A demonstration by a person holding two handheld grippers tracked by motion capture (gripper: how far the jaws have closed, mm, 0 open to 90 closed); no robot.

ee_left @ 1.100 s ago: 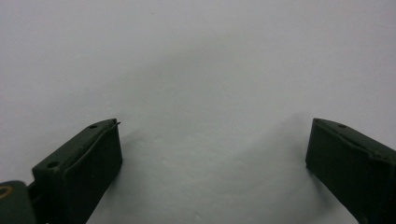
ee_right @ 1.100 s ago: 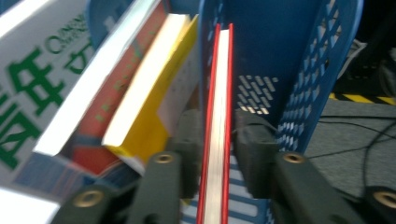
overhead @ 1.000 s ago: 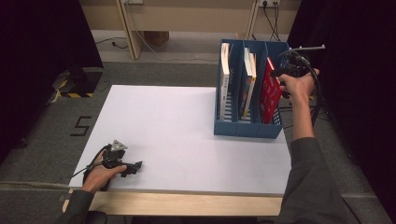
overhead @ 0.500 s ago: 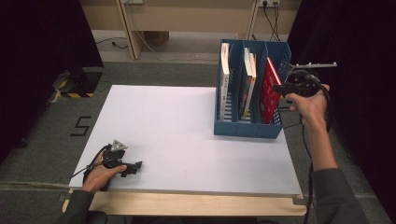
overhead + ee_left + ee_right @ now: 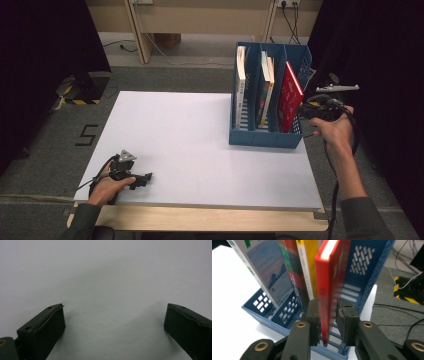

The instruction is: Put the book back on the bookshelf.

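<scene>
We see a glossy red book (image 5: 329,290) in a perforated blue plastic file rack (image 5: 265,135) — its neighbours glossy too. The white table top (image 5: 200,140) looks smooth and matt — its front edge pale wood.

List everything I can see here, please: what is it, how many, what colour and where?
Table top: one, white, centre of the high view.
File rack: one, blue, three slots, far right part of the table.
Book, white spine: one, left slot.
Books, middle slot: two, white-edged with coloured covers; a yellow spine shows in the right gripper view.
Red book: one, leaning in the right slot.
Cables: several, on the floor beyond the table.
Left gripper: black, fingers wide apart, nothing between, resting near the table's front left.
Right gripper: black, fingers just closed on the red book's lower edge.
</scene>
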